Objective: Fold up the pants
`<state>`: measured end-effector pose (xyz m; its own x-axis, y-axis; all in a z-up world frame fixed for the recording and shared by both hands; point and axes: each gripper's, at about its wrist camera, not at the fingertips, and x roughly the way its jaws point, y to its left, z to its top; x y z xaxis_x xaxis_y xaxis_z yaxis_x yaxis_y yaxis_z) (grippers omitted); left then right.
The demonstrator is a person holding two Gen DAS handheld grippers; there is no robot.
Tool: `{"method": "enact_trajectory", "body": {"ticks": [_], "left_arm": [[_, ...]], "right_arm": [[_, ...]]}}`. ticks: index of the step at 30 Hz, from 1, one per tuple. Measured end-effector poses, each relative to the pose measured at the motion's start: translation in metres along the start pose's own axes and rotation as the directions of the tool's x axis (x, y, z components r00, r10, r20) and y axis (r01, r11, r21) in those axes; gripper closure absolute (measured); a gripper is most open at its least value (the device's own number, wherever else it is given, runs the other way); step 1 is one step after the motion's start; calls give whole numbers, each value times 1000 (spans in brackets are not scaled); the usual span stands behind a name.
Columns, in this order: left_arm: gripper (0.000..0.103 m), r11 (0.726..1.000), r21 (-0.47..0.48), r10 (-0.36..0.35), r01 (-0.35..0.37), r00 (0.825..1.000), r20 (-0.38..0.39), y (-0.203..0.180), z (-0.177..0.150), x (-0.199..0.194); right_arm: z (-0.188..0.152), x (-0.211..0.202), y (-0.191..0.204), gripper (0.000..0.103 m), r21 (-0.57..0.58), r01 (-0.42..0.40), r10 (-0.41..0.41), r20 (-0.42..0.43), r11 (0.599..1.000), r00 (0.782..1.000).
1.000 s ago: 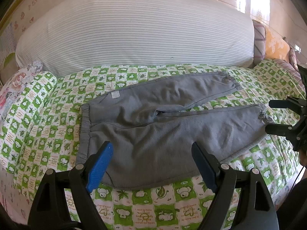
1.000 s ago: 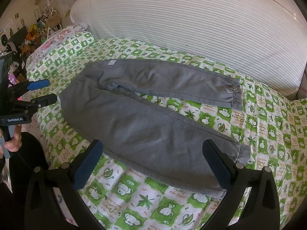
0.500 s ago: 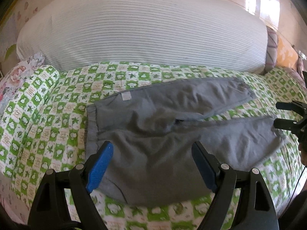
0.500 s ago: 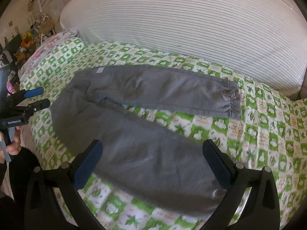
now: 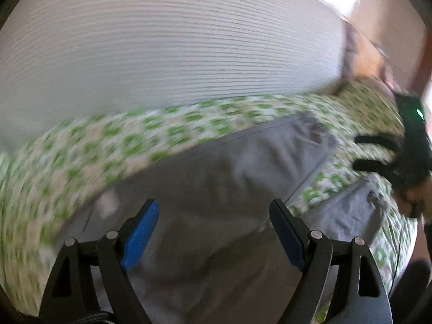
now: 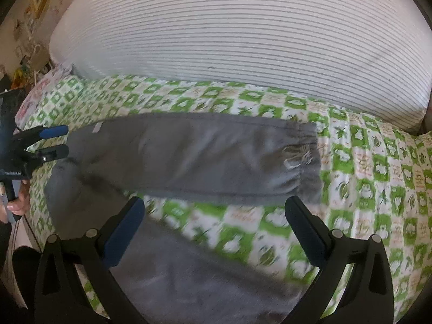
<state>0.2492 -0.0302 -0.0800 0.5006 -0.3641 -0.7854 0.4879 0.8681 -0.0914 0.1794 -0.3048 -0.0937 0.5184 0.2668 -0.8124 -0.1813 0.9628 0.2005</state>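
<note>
You are working over the bed, where the pants are lying flat on the green checked sheet in front of the striped pillow. Their long axis is running side to side across the bed: waistband toward your left, cuffs toward your right, the two legs splayed apart. Your left gripper is hovering above the waist end, jaws spread wide and holding nothing. Your right gripper is hanging over the near leg, equally wide and empty. I judge the risk to be pinching the sheet along with the cloth, or catching only one layer, so the fold drags crooked.
</note>
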Motion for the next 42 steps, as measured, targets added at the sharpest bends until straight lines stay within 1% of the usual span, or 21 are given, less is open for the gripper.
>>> {"method": "enact_trajectory", "body": {"ticks": [1, 3, 7, 9, 14, 16, 18, 20, 23, 25, 26, 28, 29, 30, 31, 32, 33, 34, 36, 37, 42], "left_arm": [[19, 999, 35, -23, 23, 1000, -11, -4, 9, 9], [19, 996, 84, -31, 35, 999, -39, -10, 27, 28], [19, 986, 143, -72, 82, 995, -76, -17, 57, 63], [19, 979, 170, -94, 111, 990, -103, -21, 69, 82], [19, 943, 293, -107, 157, 978, -181, -41, 92, 124], [19, 932, 316, -117, 179, 972, -205, -44, 97, 134], [19, 918, 337, -128, 208, 961, -243, -44, 101, 147], [19, 910, 343, -132, 232, 948, -290, -39, 102, 158], [19, 900, 333, -154, 282, 919, -363, -28, 98, 170], [19, 886, 335, -166, 320, 894, -417, -21, 91, 176], [19, 882, 340, -165, 328, 888, -430, -20, 89, 178], [21, 876, 350, -163, 333, 886, -434, -18, 85, 179], [24, 877, 352, -161, 328, 889, -428, -18, 85, 179], [35, 877, 352, -165, 327, 893, -418, -19, 87, 177], [50, 877, 350, -171, 328, 896, -411, -20, 88, 176], [60, 878, 348, -177, 329, 898, -403, -22, 90, 174], [78, 879, 343, -185, 330, 901, -393, -22, 92, 172], [88, 881, 338, -190, 331, 902, -387, -22, 94, 171], [92, 881, 348, -178, 319, 907, -381, -24, 92, 167], [95, 880, 359, -167, 311, 910, -379, -26, 90, 167], [96, 872, 377, -174, 312, 918, -357, -36, 79, 148]], "right_arm": [[3, 1, -5, 0, 8, 0, 0, 1, 1000, 1000], [15, 4, -21, 0, 37, 12, -12, 3, 999, 1000], [32, 11, -50, 0, 88, 42, -43, 5, 995, 999], [37, 16, -66, 0, 119, 35, -36, 3, 992, 999], [43, 30, -94, 0, 156, 50, -49, -10, 986, 999], [47, 35, -103, 2, 171, 32, -32, -6, 985, 999], [50, 40, -109, 8, 174, 19, -19, -5, 985, 1000], [54, 47, -114, 9, 172, 14, -12, -13, 985, 1000], [56, 60, -115, 9, 162, -32, 37, -25, 986, 999], [55, 70, -113, 9, 148, -28, 37, -58, 989, 998], [53, 79, -111, 9, 134, -13, 25, -85, 991, 996], [51, 89, -108, 15, 105, 15, -4, -103, 994, 995], [50, 91, -104, 21, 75, 46, -38, -100, 996, 994], [49, 90, -103, 29, 62, 58, -53, -93, 996, 994], [49, 88, -102, 34, 57, 63, -58, -82, 996, 995], [48, 83, -106, 50, 63, 64, -59, -73, 996, 996], [48, 81, -107, 71, 73, 61, -56, -68, 995, 996], [48, 76, -109, 73, 84, 57, -52, -59, 995, 997], [48, 65, -109, 92, 86, 47, -44, -37, 995, 998], [47, 62, -108, 92, 87, 36, -34, -31, 996, 999], [39, 39, -98, 97, 54, 18, -18, 4, 998, 1000]]}}
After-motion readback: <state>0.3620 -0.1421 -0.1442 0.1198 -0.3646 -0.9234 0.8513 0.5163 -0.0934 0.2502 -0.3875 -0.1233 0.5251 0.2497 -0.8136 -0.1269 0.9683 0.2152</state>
